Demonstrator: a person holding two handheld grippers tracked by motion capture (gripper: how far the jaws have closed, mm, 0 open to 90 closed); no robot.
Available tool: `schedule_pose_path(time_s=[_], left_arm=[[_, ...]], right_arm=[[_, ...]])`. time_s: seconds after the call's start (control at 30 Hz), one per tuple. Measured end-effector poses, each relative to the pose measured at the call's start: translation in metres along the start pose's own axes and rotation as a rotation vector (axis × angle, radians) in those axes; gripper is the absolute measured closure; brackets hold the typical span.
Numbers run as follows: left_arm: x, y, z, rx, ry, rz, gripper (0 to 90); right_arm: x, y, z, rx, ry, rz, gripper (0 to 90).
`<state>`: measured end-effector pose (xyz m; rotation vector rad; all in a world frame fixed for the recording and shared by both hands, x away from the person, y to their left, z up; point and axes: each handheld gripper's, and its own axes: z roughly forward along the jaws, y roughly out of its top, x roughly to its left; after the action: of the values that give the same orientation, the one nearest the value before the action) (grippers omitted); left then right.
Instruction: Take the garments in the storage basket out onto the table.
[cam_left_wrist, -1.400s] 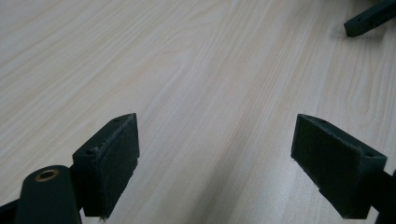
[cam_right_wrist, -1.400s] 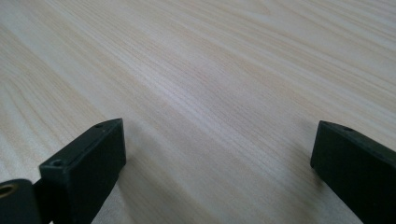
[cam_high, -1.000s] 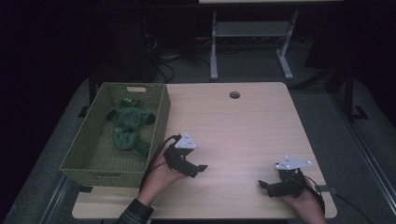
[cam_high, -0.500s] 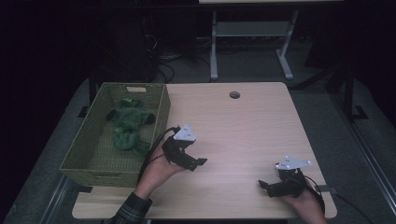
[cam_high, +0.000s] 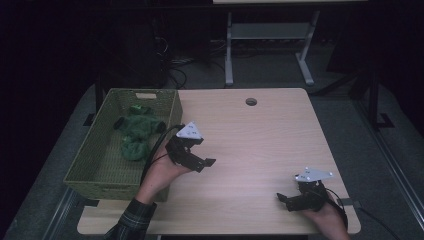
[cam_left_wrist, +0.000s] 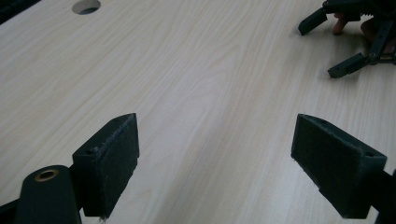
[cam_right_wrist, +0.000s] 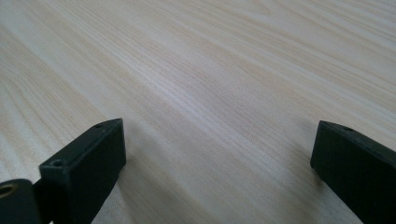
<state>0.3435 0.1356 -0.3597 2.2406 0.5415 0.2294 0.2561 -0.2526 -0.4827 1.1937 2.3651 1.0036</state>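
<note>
A green woven basket (cam_high: 95, 167) stands at the table's left edge, and a green plush toy (cam_high: 136, 134) lies inside it. My left gripper (cam_high: 204, 164) is held just right of the basket, above the wooden table (cam_high: 260, 145), its jaws wide open and empty (cam_left_wrist: 215, 158). My right gripper (cam_high: 283, 200) rests near the front right corner of the table, pointing left, jaws open with nothing between them (cam_right_wrist: 217, 163). The right gripper (cam_left_wrist: 336, 46) also appears far off in the left gripper view, open.
A round cable hole (cam_high: 251, 101) sits near the table's far edge. Beyond the table stand a metal frame (cam_high: 270, 45) and cables on a dark floor. Bare wood lies between the two grippers.
My left gripper has lifted and shifted slightly up and away from the front edge, staying open. The right gripper has kept still.
</note>
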Motion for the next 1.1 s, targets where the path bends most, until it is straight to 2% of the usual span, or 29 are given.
schedule_pose_path(time_s=[0.17,0.23,0.33,0.47,0.7,0.73,0.9,1.1], left_arm=[[0.006,0.002,-0.006,-0.004,0.006,-0.003,14.5],[0.010,0.003,-0.010,-0.006,0.022,-0.017,14.6],[0.014,0.002,-0.012,0.004,0.028,-0.017,14.6],[0.022,0.001,-0.018,-0.003,0.040,-0.038,14.5],[0.032,-0.001,-0.027,0.000,0.059,-0.042,14.6],[0.035,-0.003,-0.029,-0.010,0.058,-0.060,14.8],[0.041,-0.006,-0.035,0.003,0.074,-0.060,14.8],[0.052,-0.012,-0.046,0.019,0.111,-0.079,15.0]], right_arm=[[0.000,0.000,0.000,0.000,0.000,0.000,2.8],[0.000,0.000,0.000,0.000,0.000,0.000,2.8],[0.000,0.000,0.000,0.000,0.000,0.000,2.8],[0.000,0.000,0.000,-0.001,-0.001,-0.002,2.8],[0.000,0.000,0.000,-0.002,-0.002,-0.003,2.8],[-0.001,0.000,0.000,-0.002,-0.002,-0.006,2.8],[0.000,0.000,0.000,-0.001,-0.003,-0.003,2.8],[0.000,0.000,0.000,-0.001,-0.003,-0.002,2.8]])
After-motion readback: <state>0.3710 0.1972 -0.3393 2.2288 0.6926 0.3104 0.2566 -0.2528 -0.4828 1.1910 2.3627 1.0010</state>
